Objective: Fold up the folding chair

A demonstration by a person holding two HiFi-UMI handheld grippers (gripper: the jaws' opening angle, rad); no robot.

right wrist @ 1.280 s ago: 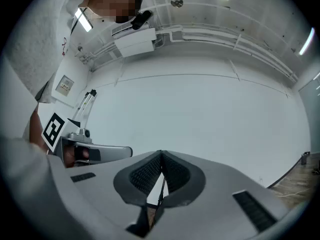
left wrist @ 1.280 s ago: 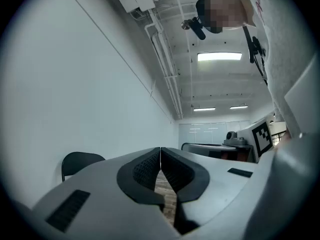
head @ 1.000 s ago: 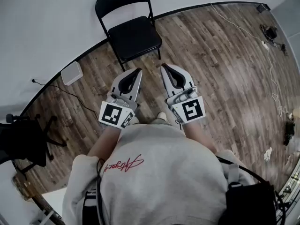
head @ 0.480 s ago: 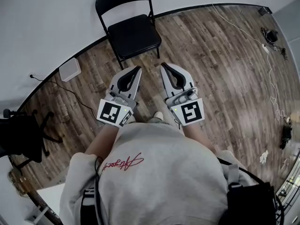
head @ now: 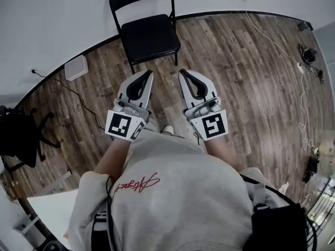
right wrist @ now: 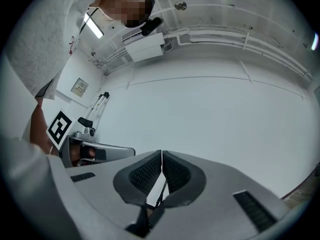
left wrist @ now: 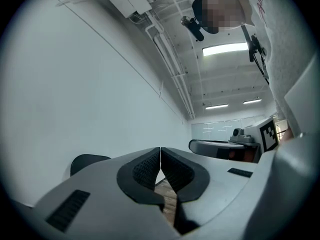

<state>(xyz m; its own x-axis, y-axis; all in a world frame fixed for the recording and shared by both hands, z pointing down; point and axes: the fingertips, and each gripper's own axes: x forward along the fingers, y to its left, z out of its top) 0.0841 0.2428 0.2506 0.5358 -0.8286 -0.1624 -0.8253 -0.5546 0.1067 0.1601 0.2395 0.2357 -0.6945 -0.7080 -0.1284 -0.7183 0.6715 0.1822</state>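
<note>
A black folding chair (head: 146, 27) stands unfolded against the white wall at the top of the head view, its seat facing me. My left gripper (head: 148, 73) and right gripper (head: 182, 73) are held side by side just short of the seat's front edge, both shut with nothing between the jaws. In the left gripper view the left gripper (left wrist: 160, 149) points at the wall, and the chair's backrest (left wrist: 86, 163) peeks out at lower left. In the right gripper view the right gripper (right wrist: 161, 153) has its pads together, a thin dark chair leg (right wrist: 159, 198) showing below them.
Wood floor (head: 235, 72) stretches to the right, crossed by a white cable (head: 301, 95). A white box (head: 76, 67) sits by the wall at left, with a black cord (head: 78, 95) near it. A black office chair (head: 18, 140) stands at far left.
Both grippers have come forward toward the chair, which now sits closer to their tips. The jaws stayed shut.
</note>
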